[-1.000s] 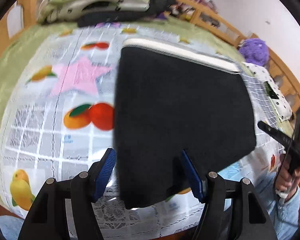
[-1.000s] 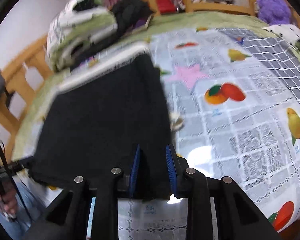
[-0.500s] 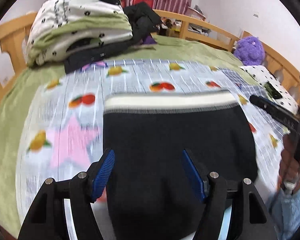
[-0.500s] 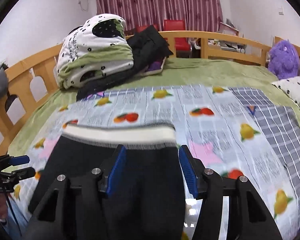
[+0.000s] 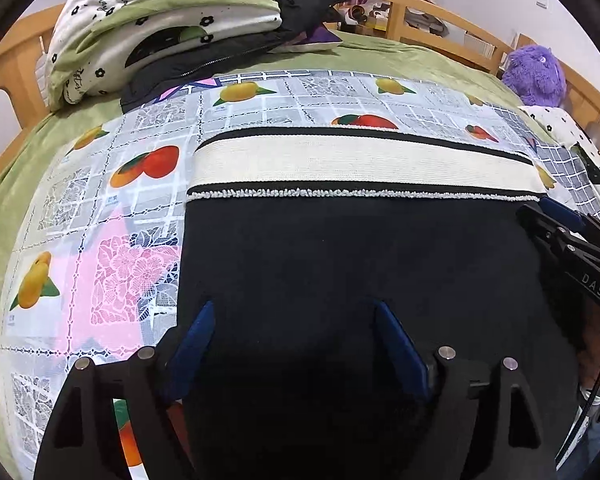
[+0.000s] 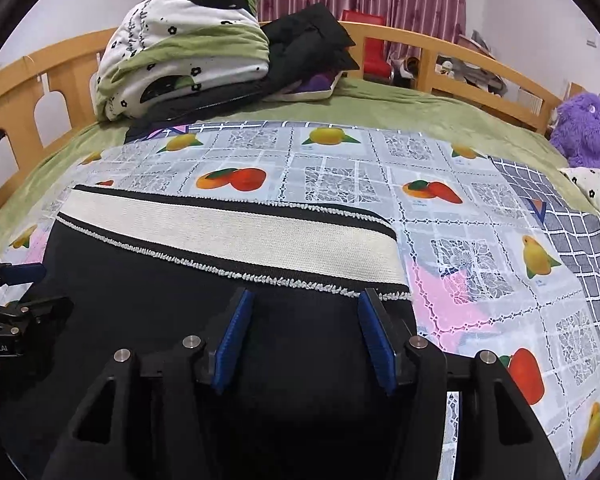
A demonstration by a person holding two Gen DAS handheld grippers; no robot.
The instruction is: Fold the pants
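The black pants (image 5: 340, 264) are lying folded flat on the fruit-print cloth (image 5: 148, 208) covering the bed (image 6: 420, 112), toward its near edge, their cream waistband (image 5: 360, 164) facing the far rail. The left gripper (image 5: 296, 332) is hovering over the fabric near its left border; its jaws are opening, standing wide, pads pressing nothing. The right gripper (image 6: 304, 328) is sitting over the pants just below the waistband's right end, blue pads (image 6: 236, 336) standing moderately apart, gripping nothing. A folded quilt (image 6: 184, 40) is resting at the far left corner.
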